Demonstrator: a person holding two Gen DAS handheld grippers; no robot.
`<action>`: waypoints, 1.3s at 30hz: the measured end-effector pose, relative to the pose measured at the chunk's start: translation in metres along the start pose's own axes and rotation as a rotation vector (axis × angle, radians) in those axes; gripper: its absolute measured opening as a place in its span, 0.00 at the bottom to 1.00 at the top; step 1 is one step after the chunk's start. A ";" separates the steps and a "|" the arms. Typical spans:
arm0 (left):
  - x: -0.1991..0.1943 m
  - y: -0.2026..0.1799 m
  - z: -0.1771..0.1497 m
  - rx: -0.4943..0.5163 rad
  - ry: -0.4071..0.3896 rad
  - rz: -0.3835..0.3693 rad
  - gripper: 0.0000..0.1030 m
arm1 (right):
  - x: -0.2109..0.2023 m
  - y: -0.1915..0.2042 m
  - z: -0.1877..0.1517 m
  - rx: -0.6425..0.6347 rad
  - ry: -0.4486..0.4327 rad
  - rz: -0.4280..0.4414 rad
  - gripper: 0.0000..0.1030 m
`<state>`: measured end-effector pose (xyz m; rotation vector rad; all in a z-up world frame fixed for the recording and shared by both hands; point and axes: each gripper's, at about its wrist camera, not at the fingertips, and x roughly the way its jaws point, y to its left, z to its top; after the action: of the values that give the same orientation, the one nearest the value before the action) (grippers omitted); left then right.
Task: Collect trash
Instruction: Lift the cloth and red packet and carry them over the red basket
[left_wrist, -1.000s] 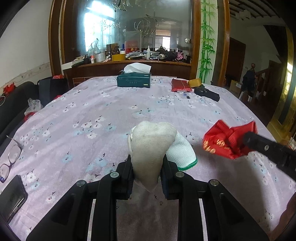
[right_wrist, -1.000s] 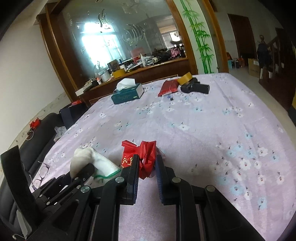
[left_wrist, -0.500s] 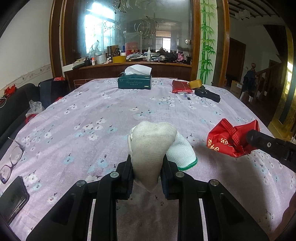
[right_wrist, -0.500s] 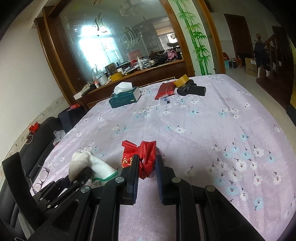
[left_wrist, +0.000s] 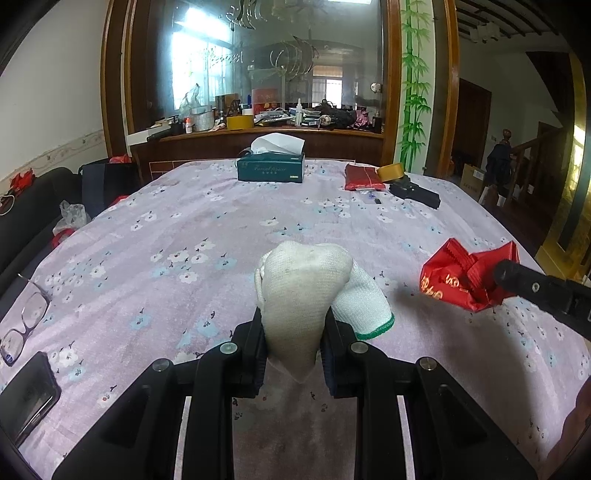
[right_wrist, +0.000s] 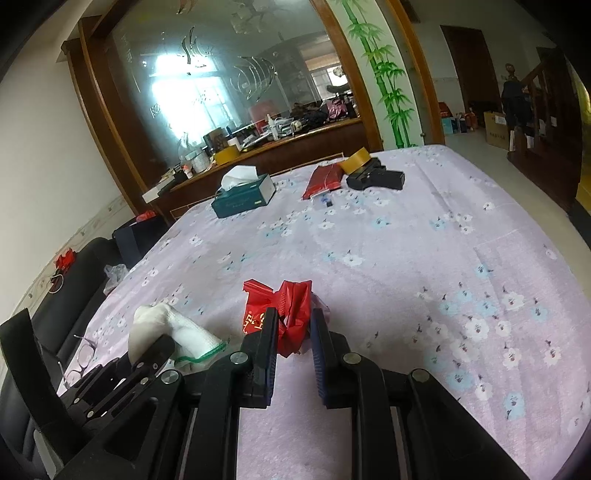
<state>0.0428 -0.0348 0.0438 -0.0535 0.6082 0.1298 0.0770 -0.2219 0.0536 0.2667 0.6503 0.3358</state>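
Both wrist views low, near table (left_wrist: 207, 221), facing glass partition (right_wrist: 229, 85); share tissue box (left_wrist: 270, 168).

Daylight reaches me from the far end of the room, through the etched glass panel (left_wrist: 258, 74) behind the tissue box (left_wrist: 270, 168); the pane blows out to white glare left of its centre in both views. The flowered tablecloth (right_wrist: 406, 258) in front of that box is evenly and softly lit, with only a faint shadow under the crumpled red wrapper (left_wrist: 458, 273). To the right of the glass the doorway and stairs sink into dimness. Both views are sharp at centre, without motion blur, but the fisheye bows the wooden frame and blackens the corners.
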 end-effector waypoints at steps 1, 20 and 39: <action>-0.001 0.000 0.000 0.001 -0.004 -0.001 0.22 | -0.002 0.001 0.000 -0.009 -0.016 -0.018 0.18; -0.013 -0.001 0.001 0.013 -0.053 -0.031 0.22 | -0.069 -0.030 0.001 0.119 -0.103 -0.081 0.18; -0.006 -0.003 -0.002 0.001 -0.018 -0.042 0.23 | -0.197 -0.089 -0.030 0.191 -0.209 -0.120 0.18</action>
<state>0.0368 -0.0382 0.0459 -0.0638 0.5886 0.0895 -0.0690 -0.3753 0.1072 0.4374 0.4898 0.1276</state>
